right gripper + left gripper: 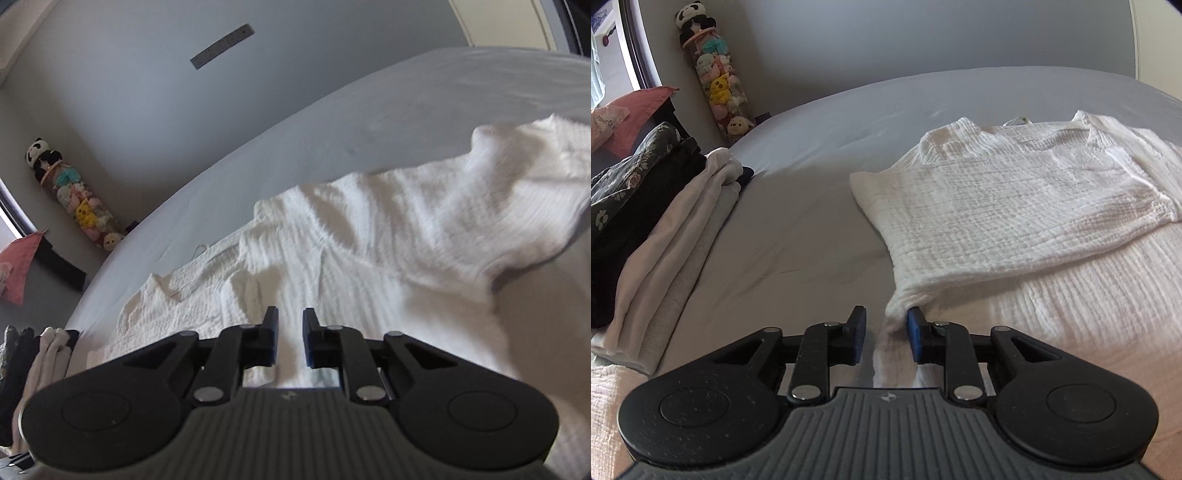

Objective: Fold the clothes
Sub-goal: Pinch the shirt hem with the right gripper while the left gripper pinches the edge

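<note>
**White garment lay part-folded on the bed, both hand-held grippers parted**

A white crinkle-weave garment [1015, 206] lay spread on the grey bed [798, 229], its near-left portion doubled over onto the rest so that a folded edge ran diagonally toward the left wrist camera. The left hand-held gripper [886, 332] stood with its jaws apart at the lower corner of that fold. The cloth touched the right-hand blue pad [916, 328], but the other pad was clear of it, so nothing was clamped.

In the right wrist view, the right hand-held gripper [290, 336] hovered over the same white garment [369, 240], its jaws a narrow gap apart with cloth showing below them; nothing was pinched between the pads. The far right part of the fabric looked blurred and raised.

A stack of folded clothes [665, 229], dark floral on top of pale pieces, sat at the left edge of the bed, well apart from the garment. A tall column of plush toys [716, 81] leaned against the wall behind.
</note>
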